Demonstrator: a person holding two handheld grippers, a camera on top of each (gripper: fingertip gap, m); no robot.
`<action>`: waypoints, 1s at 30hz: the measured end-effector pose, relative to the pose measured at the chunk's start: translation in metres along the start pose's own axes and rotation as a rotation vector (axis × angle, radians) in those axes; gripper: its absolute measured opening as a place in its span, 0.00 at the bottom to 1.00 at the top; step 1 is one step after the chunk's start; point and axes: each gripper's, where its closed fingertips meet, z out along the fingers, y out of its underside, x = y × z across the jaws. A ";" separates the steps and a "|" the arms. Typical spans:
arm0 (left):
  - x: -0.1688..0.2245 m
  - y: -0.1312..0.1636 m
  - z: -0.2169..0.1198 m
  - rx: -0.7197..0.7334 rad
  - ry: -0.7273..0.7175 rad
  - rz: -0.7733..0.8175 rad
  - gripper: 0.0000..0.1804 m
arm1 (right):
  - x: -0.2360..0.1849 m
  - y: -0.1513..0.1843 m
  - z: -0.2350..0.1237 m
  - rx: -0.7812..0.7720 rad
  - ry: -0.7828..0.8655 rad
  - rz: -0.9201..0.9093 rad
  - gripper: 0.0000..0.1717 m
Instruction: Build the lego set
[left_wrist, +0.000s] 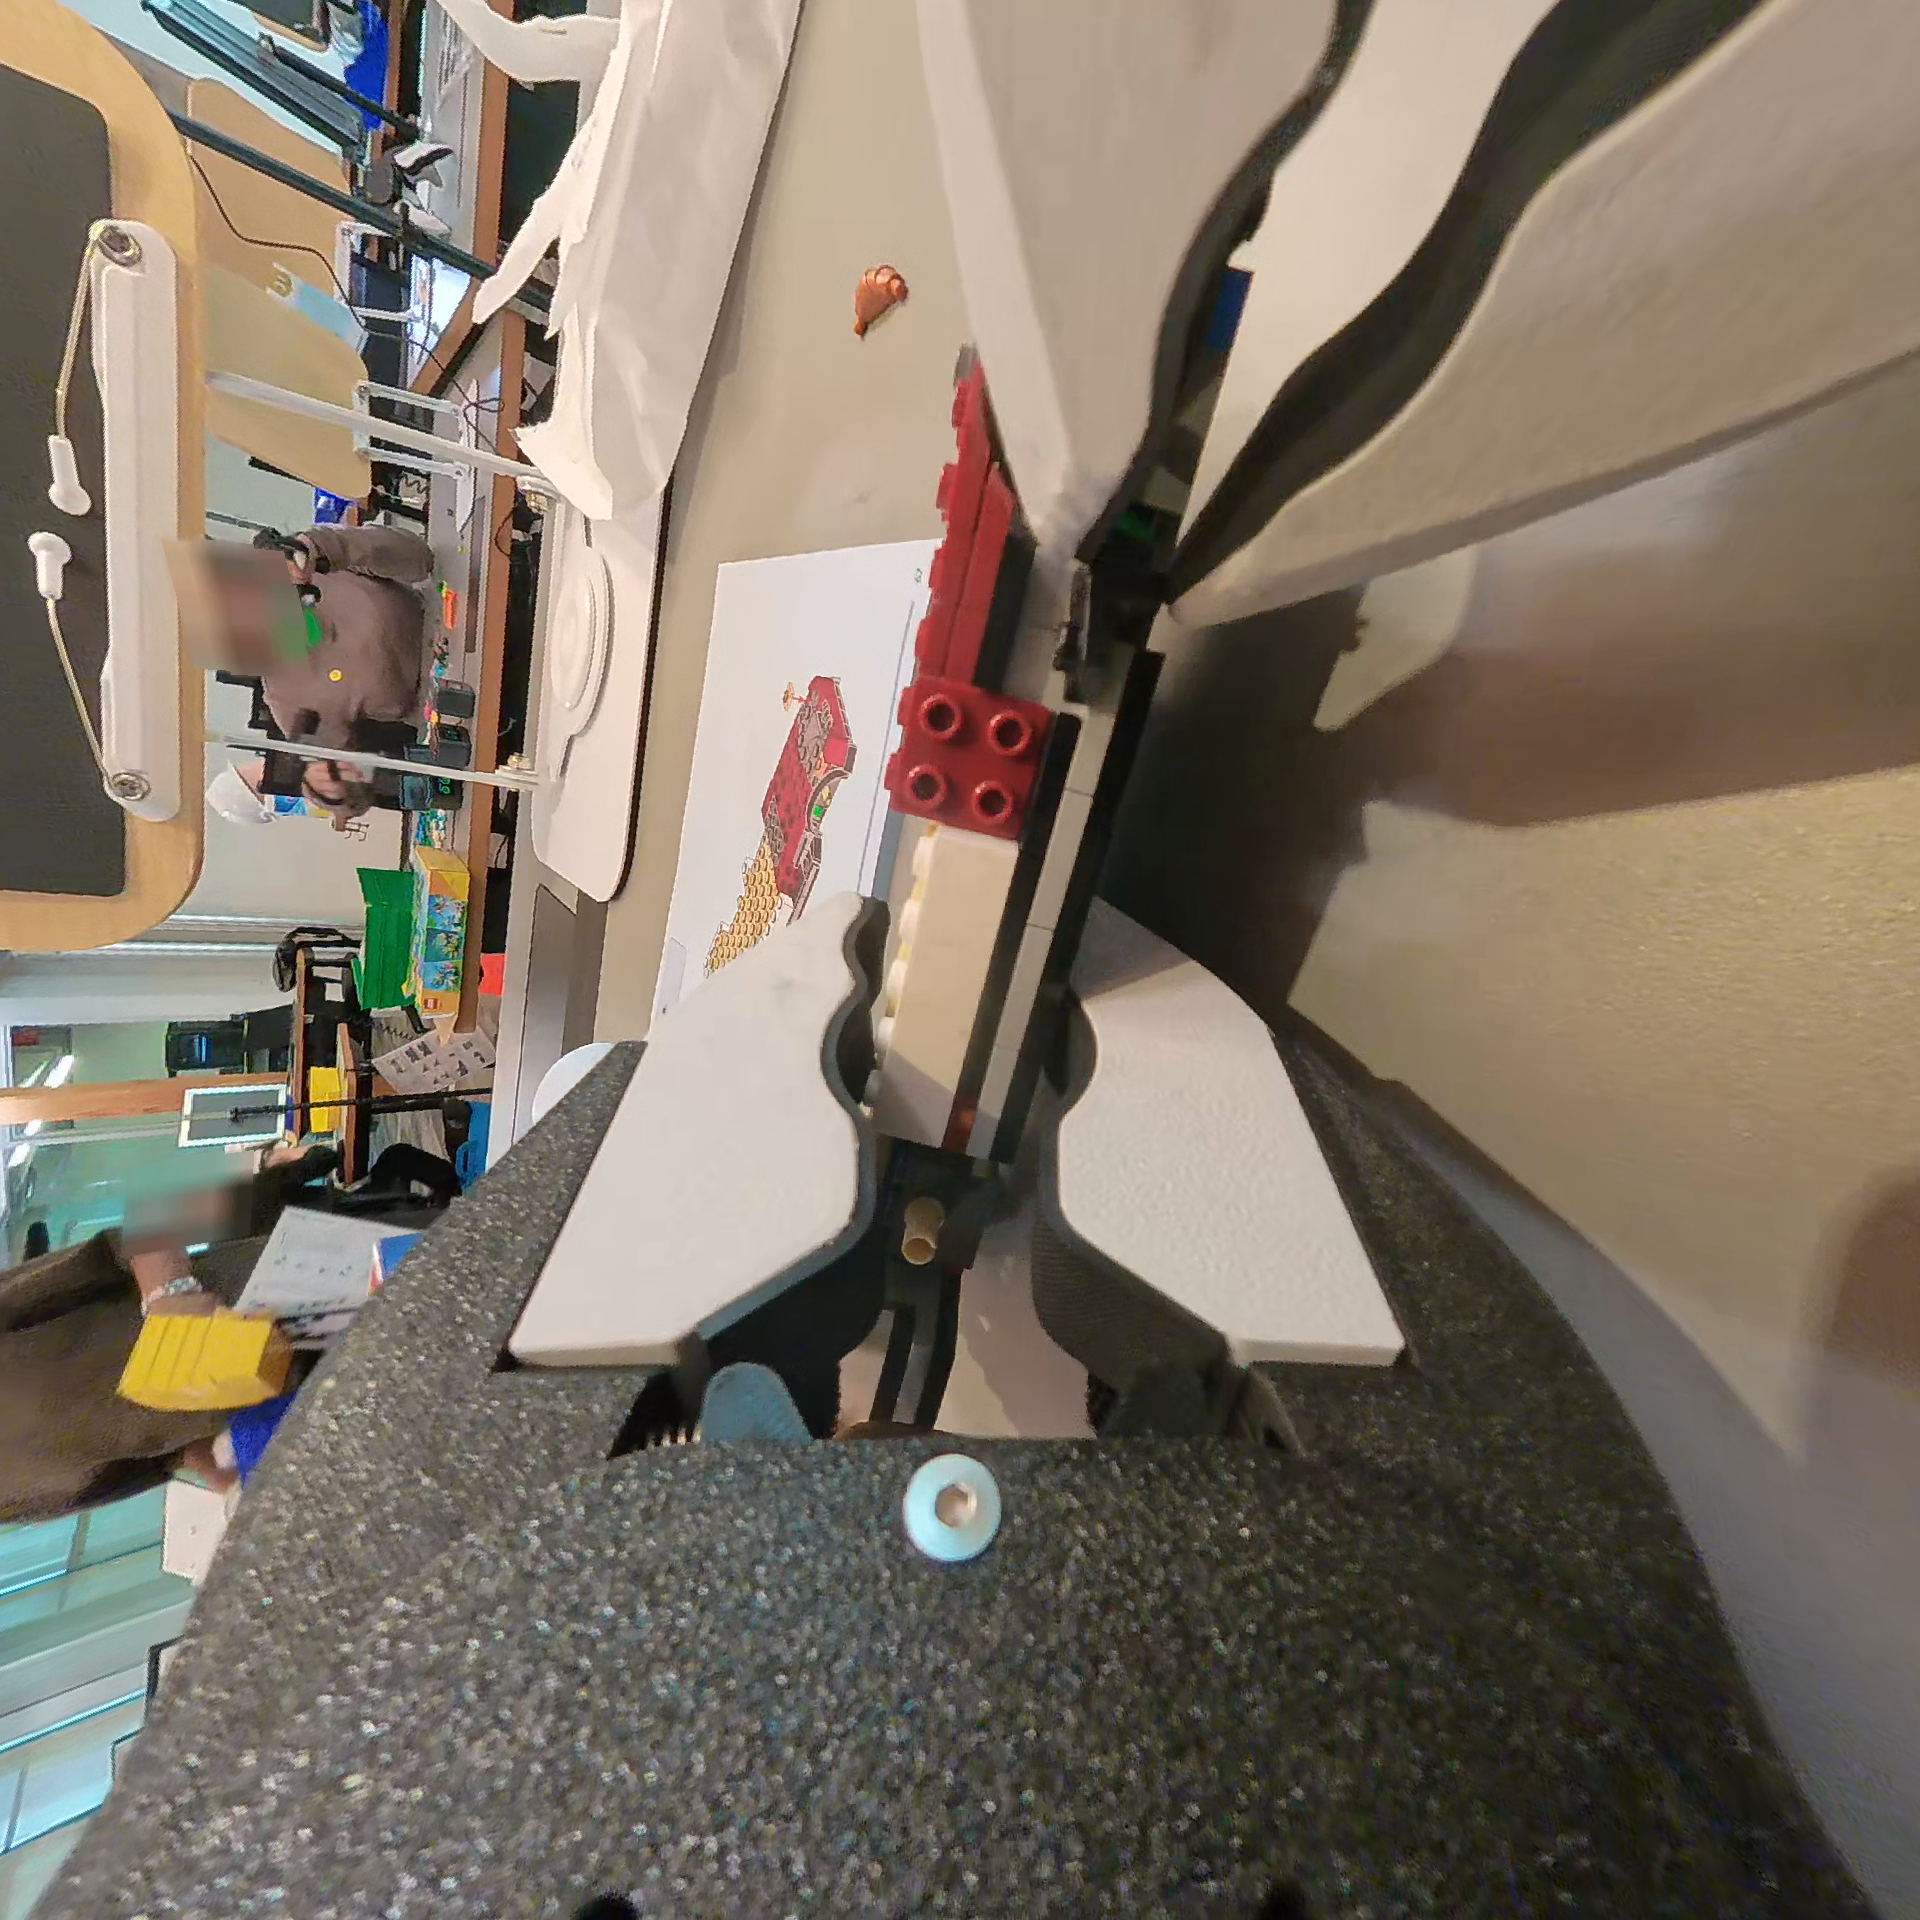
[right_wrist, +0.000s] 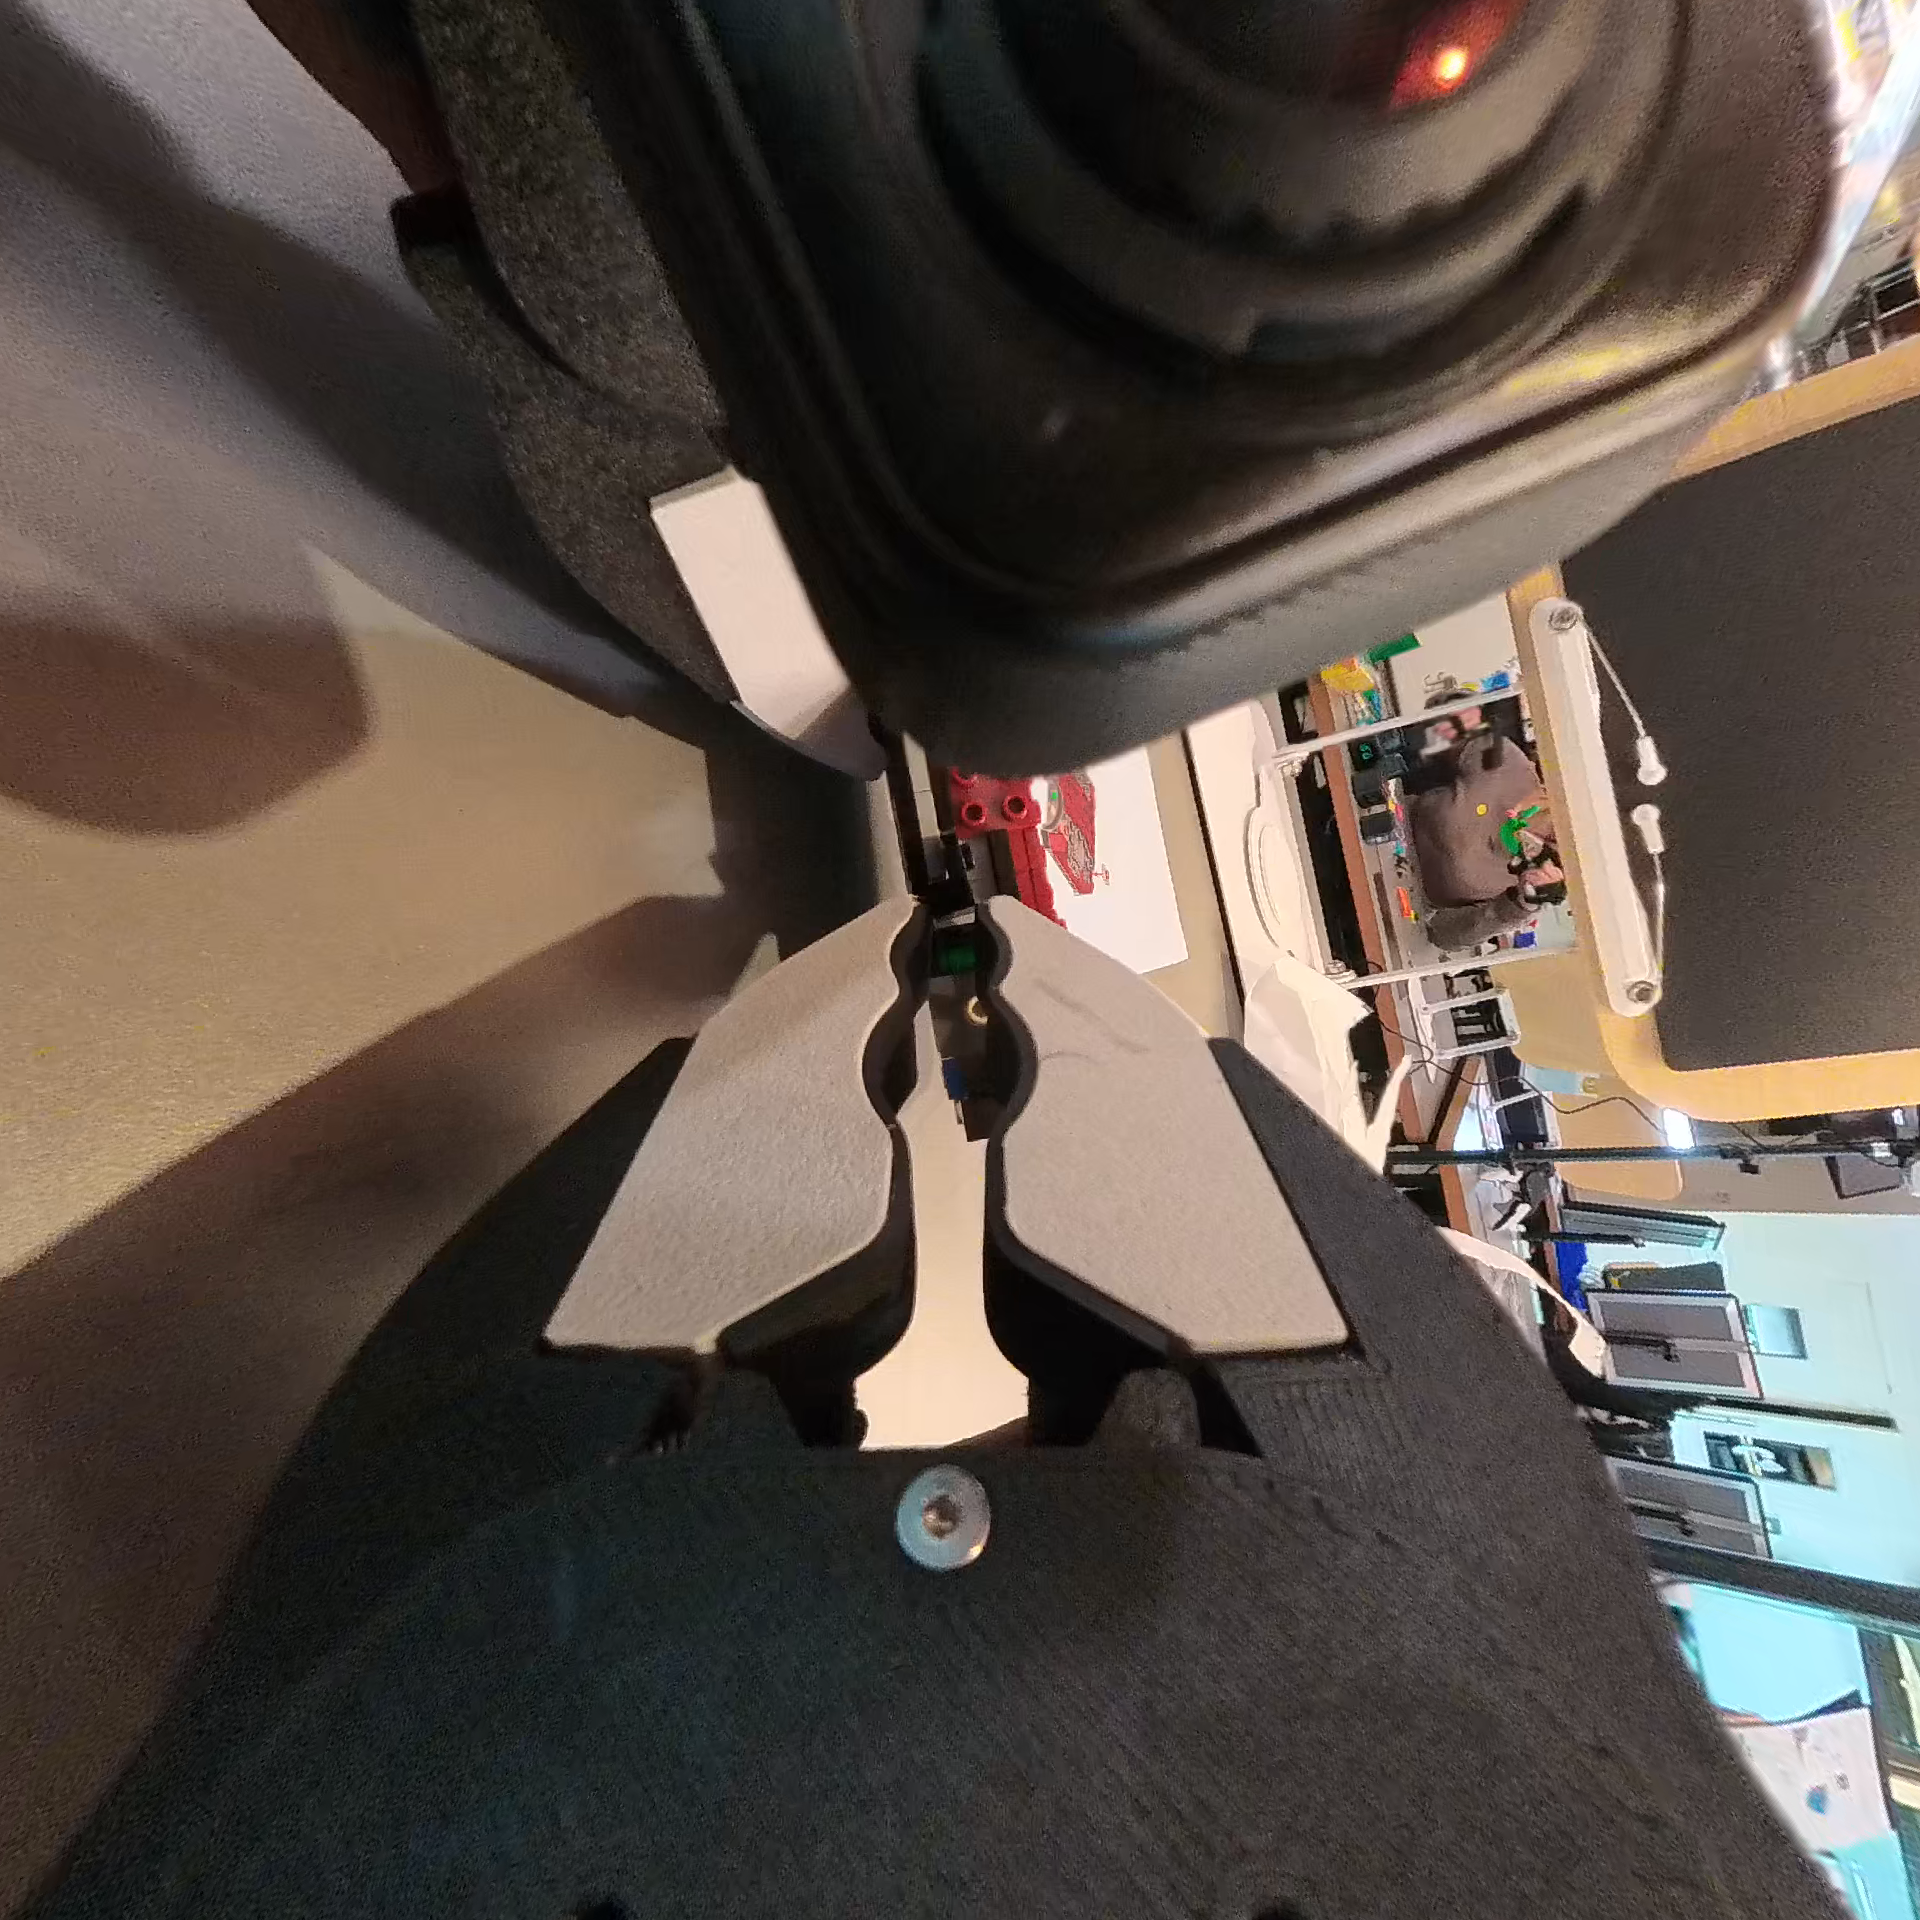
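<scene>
- Left wrist view: rolled sideways, close behind its fingers, facing along the bench.
- Right wrist view: likewise rolled, close, facing opposite.
- Shared: brick model, instruction sheet.

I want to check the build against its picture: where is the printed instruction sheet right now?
In the left wrist view the instruction sheet lies flat on the table, just left of the dark red four-stud brick and beyond the left tool's fingertip.

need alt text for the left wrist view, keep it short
The left tool grips a toy-brick assembly of white, black and dark red bricks, its two fingers closed on the white and black end. The right tool holds the far end of the same build. Beyond lie a printed instruction sheet, a small brown piece and crumpled white paper on the table.
</scene>
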 end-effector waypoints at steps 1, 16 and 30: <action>0.000 0.000 0.000 0.000 0.000 0.001 0.17 | 0.000 0.000 0.000 -0.003 0.004 -0.010 0.05; 0.001 0.000 0.003 -0.005 0.003 0.006 0.17 | -0.002 -0.002 0.000 0.012 0.028 -0.048 0.05; 0.002 -0.002 0.002 0.001 0.004 0.008 0.17 | -0.004 -0.002 0.001 0.022 0.003 0.009 0.08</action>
